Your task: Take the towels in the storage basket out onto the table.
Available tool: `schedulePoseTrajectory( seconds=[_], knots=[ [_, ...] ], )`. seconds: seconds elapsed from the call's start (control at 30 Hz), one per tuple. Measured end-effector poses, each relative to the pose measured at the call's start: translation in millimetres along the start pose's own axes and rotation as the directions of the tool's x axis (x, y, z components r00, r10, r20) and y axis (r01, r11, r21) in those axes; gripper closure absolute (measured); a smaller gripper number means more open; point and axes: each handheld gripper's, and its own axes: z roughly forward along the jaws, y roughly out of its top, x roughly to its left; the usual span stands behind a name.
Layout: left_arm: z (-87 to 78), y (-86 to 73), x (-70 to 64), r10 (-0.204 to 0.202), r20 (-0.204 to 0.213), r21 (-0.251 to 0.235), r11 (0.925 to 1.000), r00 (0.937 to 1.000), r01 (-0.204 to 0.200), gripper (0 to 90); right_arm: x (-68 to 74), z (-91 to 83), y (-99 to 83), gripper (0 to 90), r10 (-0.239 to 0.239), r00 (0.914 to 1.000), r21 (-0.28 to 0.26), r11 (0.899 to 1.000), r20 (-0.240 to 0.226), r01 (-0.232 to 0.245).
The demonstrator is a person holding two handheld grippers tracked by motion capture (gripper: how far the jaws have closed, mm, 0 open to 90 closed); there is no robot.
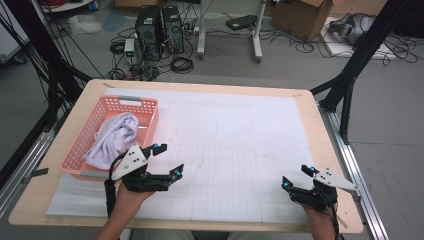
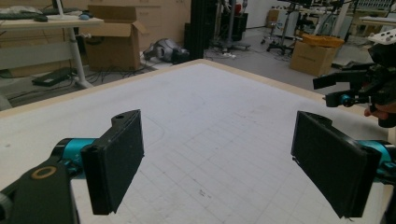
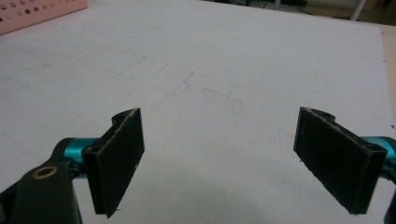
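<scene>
A pink plastic basket [image 1: 131, 102] stands at the left of the table with a crumpled white cloth [image 1: 116, 136] inside it. My left gripper [image 1: 169, 159] hovers just right of the basket's near corner, open, with nothing between its jaws. In the left gripper view, that gripper [image 2: 224, 158] looks across the white gridded mat [image 2: 210, 121] at my right gripper [image 2: 357, 88]. My right gripper [image 1: 295, 176] is near the table's front right, open and empty. In the right gripper view, its jaws [image 3: 219, 158] stand wide over the bare mat, and the basket's corner [image 3: 37, 11] shows at top left.
The mat [image 1: 235, 145] covers most of the wooden table [image 1: 310, 107]. Beyond the far edge are computer towers [image 1: 160, 32], loose cables and cardboard boxes [image 1: 300, 17] on the floor. Black frame posts [image 1: 350, 80] stand at both sides.
</scene>
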Motion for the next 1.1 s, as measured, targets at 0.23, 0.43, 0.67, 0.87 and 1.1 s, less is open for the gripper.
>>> schedulePoseTrajectory(
  seconds=[0.23,0.43,0.67,0.87,1.1],
  knots=[
    [-18.3,26.7,24.0,-0.014,-0.042,-0.018,0.9997,0.999,0.013,17.2,0.1,-0.2,-0.3,14.9,-0.001,1.0,-0.004,1.0,-0.003,0.001],
    [-37.0,48.7,53.7,-0.038,-0.093,-0.018,0.9992,0.9949,0.037,17.1,-0.1,-1.6,-0.4,14.9,0.002,1.0,-0.007,1.0,0.001,-0.002],
    [-54.7,48.8,89.0,-0.068,-0.176,0.036,0.9965,0.9821,0.075,17.0,-0.4,-1.4,-0.9,14.9,0.003,1.0,0.001,1.0,0.003,-0.003],
    [-54.1,33.4,118.8,-0.102,-0.244,0.148,0.9788,0.9645,0.141,17.1,0.4,-0.2,-1.4,14.9,0.0,1.0,0.005,1.0,0.002,0.0],
    [-37.9,21.5,142.3,-0.014,-0.377,0.327,0.9332,0.926,0.148,17.4,0.1,0.1,-1.9,14.9,0.002,1.0,0.011,1.0,0.005,-0.002]
  ],
)
